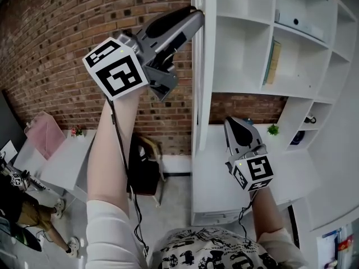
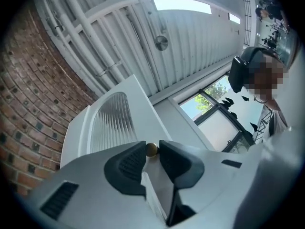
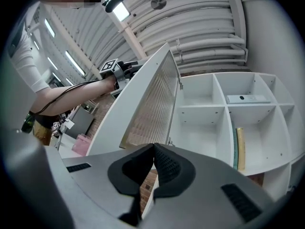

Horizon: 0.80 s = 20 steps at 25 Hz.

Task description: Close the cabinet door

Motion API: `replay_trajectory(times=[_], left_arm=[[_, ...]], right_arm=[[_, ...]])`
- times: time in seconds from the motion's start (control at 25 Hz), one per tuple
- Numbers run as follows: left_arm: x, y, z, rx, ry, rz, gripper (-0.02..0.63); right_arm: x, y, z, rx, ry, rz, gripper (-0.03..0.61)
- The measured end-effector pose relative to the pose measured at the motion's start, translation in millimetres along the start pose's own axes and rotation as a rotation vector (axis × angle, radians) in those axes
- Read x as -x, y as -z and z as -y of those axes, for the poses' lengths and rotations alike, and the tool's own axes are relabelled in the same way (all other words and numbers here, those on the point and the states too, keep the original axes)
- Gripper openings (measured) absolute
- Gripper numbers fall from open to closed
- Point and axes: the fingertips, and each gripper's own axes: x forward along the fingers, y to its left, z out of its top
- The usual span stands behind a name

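The white cabinet door [image 1: 203, 66] stands open, edge-on to me in the head view, and has a ribbed glass panel [image 3: 152, 104]. High up at the door's outer edge, my left gripper [image 1: 194, 17] is raised at arm's length. In the left gripper view its jaws [image 2: 152, 151] hold a small brass knob [image 2: 151, 148] on the door [image 2: 112, 120], with a pad against each side. My right gripper [image 1: 231, 123] hangs lower, just right of the door's edge and in front of the shelves. Its jaws [image 3: 153, 148] are shut with nothing between them.
The open cabinet [image 1: 247, 49] is white, with several compartments holding a book [image 1: 273, 63] and a flat white device [image 1: 300, 21]. A small plant [image 1: 272, 130] stands on the counter below. To the left are a brick wall [image 1: 56, 49], a chair [image 1: 147, 167] and a pink bag [image 1: 45, 133].
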Motion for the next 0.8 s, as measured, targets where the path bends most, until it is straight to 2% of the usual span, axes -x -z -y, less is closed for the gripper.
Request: replay_trajectory(times=[0.32,0.52,0.64,0.8], left_arm=[[-12,-1,-3,0.075,-0.027,0.006,0.094],[-39,17,13,0.031,-0.029,-0.015,0.091],[-60,22,21,0.043,-0.059,-0.007,0.089],[-90,37,29,0.008,-0.099,-0.016,0.089]], right_arm=[[-4,3,6,-0.025,-0.013,-0.01,0.015],[8,8,30,-0.016,-0.019,0.004,0.015],[19,7,54,-0.012,-0.021,0.013,0.015],[35,13,94,-0.032,-0.017,0.014,0.015]])
